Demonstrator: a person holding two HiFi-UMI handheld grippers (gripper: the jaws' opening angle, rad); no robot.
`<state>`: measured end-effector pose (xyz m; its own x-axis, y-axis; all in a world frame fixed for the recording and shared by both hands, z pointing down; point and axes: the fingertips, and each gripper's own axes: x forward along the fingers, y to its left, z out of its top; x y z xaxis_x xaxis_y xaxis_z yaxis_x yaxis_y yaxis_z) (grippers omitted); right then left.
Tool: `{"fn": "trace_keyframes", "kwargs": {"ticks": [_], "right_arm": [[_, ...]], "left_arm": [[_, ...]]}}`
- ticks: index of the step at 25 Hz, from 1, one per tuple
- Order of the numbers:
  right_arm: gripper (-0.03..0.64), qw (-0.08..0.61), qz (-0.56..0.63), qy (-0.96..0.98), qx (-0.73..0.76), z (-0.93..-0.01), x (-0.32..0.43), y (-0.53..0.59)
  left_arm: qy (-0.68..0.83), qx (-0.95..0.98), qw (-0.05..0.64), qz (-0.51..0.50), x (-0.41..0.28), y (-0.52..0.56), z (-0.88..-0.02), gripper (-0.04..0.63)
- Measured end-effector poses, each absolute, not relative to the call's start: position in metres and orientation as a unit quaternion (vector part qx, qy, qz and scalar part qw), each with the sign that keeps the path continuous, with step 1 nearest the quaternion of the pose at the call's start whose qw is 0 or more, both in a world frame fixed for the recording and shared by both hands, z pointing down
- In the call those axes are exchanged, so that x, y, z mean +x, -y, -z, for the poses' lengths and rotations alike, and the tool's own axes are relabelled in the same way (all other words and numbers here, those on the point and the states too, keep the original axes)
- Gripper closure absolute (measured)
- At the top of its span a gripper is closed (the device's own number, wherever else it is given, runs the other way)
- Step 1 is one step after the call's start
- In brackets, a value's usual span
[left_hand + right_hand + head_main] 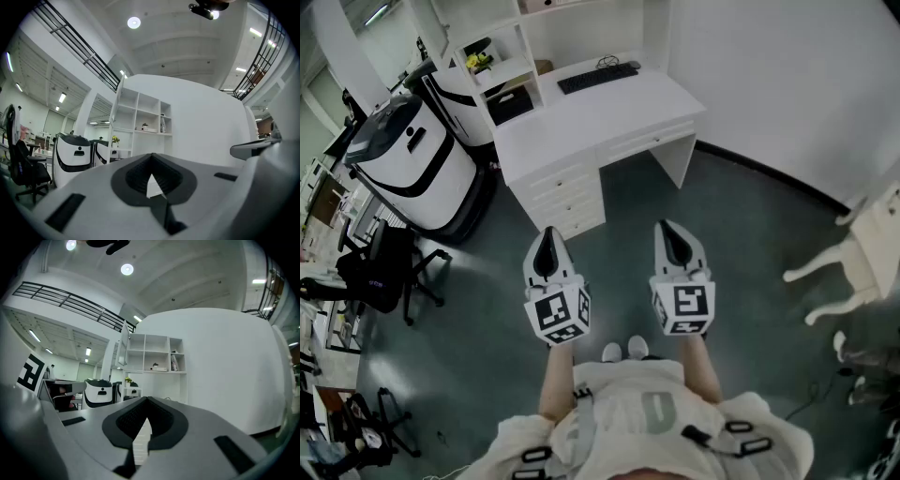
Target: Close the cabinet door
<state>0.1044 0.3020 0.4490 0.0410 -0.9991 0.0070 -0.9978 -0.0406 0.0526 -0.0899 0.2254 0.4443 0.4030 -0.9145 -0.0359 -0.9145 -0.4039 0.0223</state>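
Head view shows left gripper (549, 234) and right gripper (668, 230) pinched closed, empty. The cabinet door (123, 348) stands open well ahead, above them; a hasty shove might glance off.

Leaves bare floor (731, 225) ahead, up to the surface (600, 112). Hemmed left by white machines (412, 164) and office chair (380, 272); higher up, by the open cabinet door (123, 348).

Grippers: two were held, left gripper (548, 239) and right gripper (674, 234).
Desk (581, 127): one stood ahead of the claws.
Keyboard (597, 77): one.
Office chair (380, 267): one, left of the claws.
Machines: two, near machine (412, 167), far machine (457, 101).
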Motion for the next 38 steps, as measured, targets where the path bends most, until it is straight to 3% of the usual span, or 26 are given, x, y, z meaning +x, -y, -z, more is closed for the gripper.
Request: {"fn": "trace_keyframes", "kwargs": {"ticks": [28,38], "right_arm": [[0.612,-0.008,0.01,0.718,0.696,-0.456,0.14,-0.275],[0.612,-0.024,0.02,0.717,0.696,-0.449,0.153,-0.219]], "left_arm": [[-0.557,-0.83,-0.009,-0.034,-0.055,-0.207,-0.444,0.591],[-0.551,-0.833,0.006,-0.05,-0.042,-0.149,-0.44,0.591]]}}
